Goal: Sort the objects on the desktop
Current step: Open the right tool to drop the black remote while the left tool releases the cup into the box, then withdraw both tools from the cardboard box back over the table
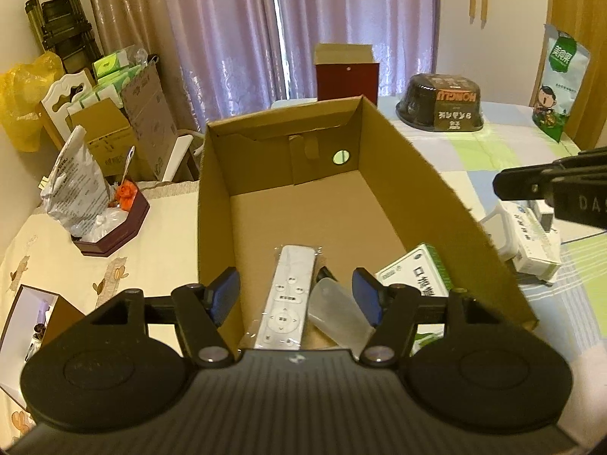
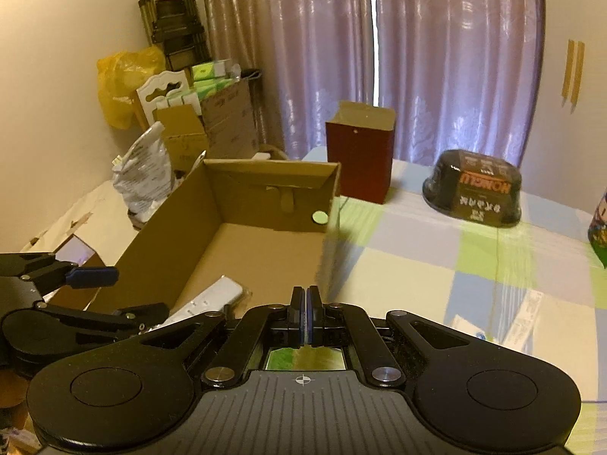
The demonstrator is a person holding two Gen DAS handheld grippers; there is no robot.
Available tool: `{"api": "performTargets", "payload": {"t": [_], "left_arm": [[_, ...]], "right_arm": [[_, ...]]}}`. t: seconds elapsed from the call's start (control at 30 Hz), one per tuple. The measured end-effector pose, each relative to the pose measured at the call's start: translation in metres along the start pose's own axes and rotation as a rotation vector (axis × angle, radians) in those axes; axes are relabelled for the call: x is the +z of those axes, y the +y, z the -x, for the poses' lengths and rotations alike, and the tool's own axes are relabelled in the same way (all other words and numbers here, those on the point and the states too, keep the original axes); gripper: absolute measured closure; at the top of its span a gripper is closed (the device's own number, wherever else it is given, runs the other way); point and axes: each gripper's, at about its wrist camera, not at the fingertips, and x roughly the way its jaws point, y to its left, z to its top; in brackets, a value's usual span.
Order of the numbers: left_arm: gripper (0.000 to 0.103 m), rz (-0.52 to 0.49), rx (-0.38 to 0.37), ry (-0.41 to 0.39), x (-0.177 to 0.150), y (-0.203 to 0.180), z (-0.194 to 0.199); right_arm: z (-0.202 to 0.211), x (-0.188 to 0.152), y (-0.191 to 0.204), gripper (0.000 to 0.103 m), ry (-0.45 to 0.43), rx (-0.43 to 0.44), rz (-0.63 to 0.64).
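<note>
An open cardboard box [image 1: 409,174] stands on the table. Inside it lie a white remote [image 1: 287,297] in clear wrap, a translucent plastic case [image 1: 337,313] and a green-and-white medicine box [image 1: 415,271]. My left gripper [image 1: 296,292] hangs open above the box's near end, its blue pads [image 1: 224,290] on either side of the remote and the case, touching neither. The right wrist view shows the same box [image 2: 189,208] and remote [image 2: 212,297] at left. My right gripper [image 2: 305,316] is shut with nothing between its pads, just right of the box over the checked cloth.
On the checked cloth [image 2: 436,265] stand a dark red box [image 2: 360,159], a black bowl package [image 2: 474,189] and a green snack bag [image 1: 561,83]. White medicine boxes [image 1: 531,242] lie right of the cardboard box. A dark tray with a bag [image 1: 114,227] sits left.
</note>
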Motion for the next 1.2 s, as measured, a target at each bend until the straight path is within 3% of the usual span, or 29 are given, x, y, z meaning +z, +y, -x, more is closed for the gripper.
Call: {"api": "performTargets", "payload": {"t": [0.37,0.43,0.47,0.5,0.9,1.2], "left_arm": [[0.042,-0.044,-0.052,-0.049,0.012,-0.043,0.032],[0.042,-0.058,-0.065,-0.058,0.014,-0.055,0.038],[0.042,-0.065,-0.073,-0.062,0.014,-0.061,0.041],[0.042,-0.074,-0.082,-0.066,0.014,-0.068,0.044],[0.038,-0.167,-0.198,-0.066,0.008,-0.156,0.058],[0.023,-0.213,-0.253,-0.034,0.001,-0.205,0.04]], "right_arm": [[0.054,-0.024,-0.047,0.102,-0.05,-0.133,-0.044],[0.065,-0.031,-0.061,0.047,-0.051,-0.167,-0.067],[0.073,-0.037,-0.068,0.0,-0.074,-0.184,-0.082],[0.082,-0.043,-0.074,0.001,-0.101,-0.201,-0.097],[0.134,-0.095,-0.14,0.001,-0.06,-0.28,-0.219],[0.147,-0.122,-0.173,0.001,-0.035,-0.289,-0.291]]}}
